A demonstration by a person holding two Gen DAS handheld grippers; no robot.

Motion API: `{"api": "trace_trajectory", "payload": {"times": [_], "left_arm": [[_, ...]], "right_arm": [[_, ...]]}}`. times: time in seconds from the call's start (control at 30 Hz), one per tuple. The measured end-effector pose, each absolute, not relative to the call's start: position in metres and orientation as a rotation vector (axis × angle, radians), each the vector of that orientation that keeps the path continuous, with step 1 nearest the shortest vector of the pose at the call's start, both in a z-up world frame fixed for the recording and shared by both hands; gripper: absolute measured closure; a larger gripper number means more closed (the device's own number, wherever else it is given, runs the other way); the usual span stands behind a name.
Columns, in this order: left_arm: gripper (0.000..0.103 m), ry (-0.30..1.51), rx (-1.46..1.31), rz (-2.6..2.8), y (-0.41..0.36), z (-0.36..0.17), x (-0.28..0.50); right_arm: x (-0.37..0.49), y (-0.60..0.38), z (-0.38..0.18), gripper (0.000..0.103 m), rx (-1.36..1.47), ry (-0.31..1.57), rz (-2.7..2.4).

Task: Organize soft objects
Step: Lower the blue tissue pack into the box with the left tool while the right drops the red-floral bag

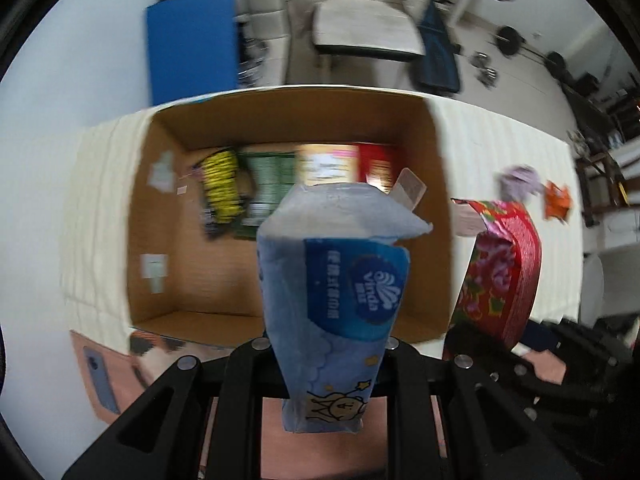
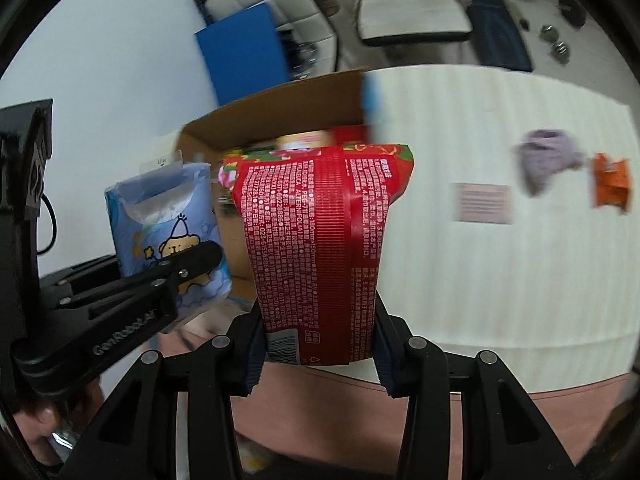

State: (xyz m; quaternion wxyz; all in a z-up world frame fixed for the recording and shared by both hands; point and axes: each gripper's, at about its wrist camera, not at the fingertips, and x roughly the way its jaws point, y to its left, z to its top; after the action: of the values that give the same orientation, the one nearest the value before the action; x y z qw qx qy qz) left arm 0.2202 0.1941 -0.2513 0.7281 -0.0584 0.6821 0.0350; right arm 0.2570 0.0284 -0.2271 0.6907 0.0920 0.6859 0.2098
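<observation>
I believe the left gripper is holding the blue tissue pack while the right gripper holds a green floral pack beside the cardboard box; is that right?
Not quite: the right gripper holds a red floral pack, not a green one, as the right wrist view shows. The left gripper does hold the blue tissue pack, beside the cardboard box.

Blue tissue pack (image 1: pixel 332 300) & red pack (image 2: pixel 320 248): glossy plastic film; box (image 1: pixel 288 120): matt corrugated cardboard; grippers matt blk plastic.
</observation>
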Motion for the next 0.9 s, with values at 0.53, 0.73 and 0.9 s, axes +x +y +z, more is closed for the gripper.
{"api": "trace_trajectory", "payload": {"times": [0.53,0.73,0.9], "left_arm": [[0.084,1.743,-0.236,0.156,0.32,-0.359,0.253],[0.077,1.821,-0.26,0.132,0.328,-0.373,0.251],[0.059,1.783,-0.238,0.136,0.33,-0.363,0.249]], "right_arm": [[0.268,0.178,-0.357,0.056,0.356,1.71,0.312],[0.266,0.2,-0.373,0.051,0.329,1.751,0.344],[0.267,0.213,-0.366,0.014,0.261,1.73,0.366]]}}
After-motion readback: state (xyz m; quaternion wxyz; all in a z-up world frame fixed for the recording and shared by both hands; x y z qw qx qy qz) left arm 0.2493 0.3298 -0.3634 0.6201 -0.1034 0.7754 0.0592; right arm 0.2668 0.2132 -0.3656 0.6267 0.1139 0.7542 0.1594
